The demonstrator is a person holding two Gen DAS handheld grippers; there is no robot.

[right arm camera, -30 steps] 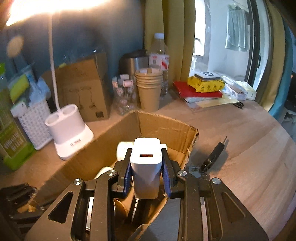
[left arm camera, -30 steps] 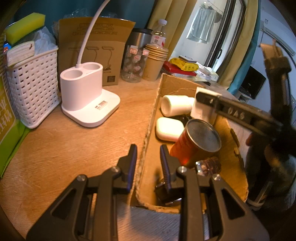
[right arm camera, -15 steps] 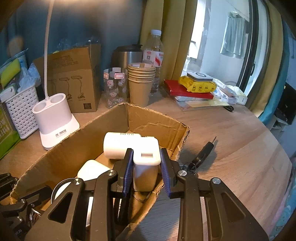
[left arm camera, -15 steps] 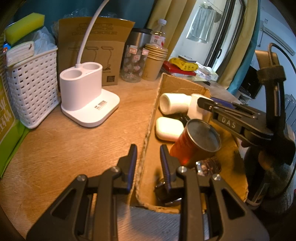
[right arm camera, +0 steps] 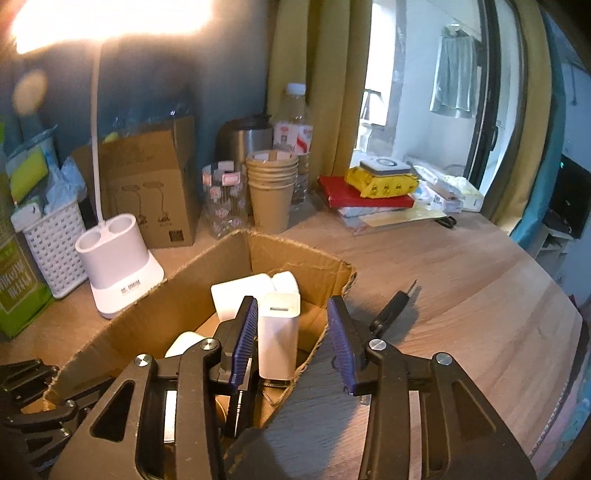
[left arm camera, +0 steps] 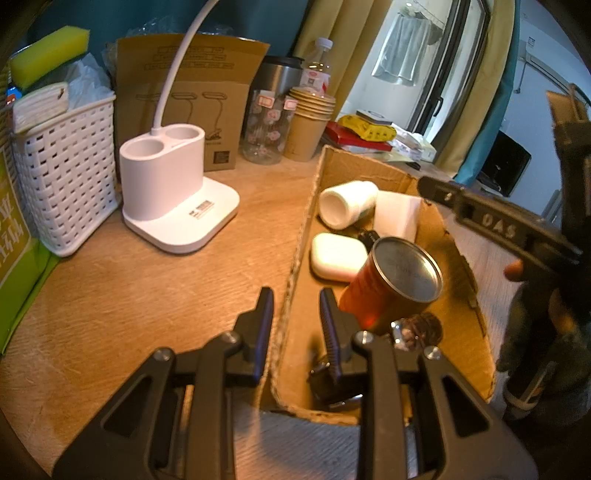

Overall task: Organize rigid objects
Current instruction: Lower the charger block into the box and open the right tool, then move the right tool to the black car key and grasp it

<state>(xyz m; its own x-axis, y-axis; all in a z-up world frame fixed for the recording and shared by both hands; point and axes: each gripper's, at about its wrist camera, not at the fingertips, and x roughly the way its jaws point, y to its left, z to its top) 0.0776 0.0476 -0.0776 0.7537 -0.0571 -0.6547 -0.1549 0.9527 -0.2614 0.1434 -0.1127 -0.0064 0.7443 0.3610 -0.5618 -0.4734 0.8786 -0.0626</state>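
right tool (right arm camera: 291, 336) opening, charger (right arm camera: 277, 332) loose between; left tool (left arm camera: 295, 325) clamped on box wall (left arm camera: 291, 280).

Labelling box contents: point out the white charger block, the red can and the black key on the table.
white charger block (right arm camera: 277, 334), right wrist view, front face under the port.
red can (left arm camera: 405, 274), left wrist view, centre of its metal end.
black key (right arm camera: 390, 311), right wrist view, middle of the black fob.

- Warm glare from the lamp head (right arm camera: 110, 22) washes out the right wrist view's top-left corner — detail there is lost.
- Cool daylight enters through the window (right arm camera: 454, 110).
- Both views bend strongly at the edges, with dark vignetted corners.
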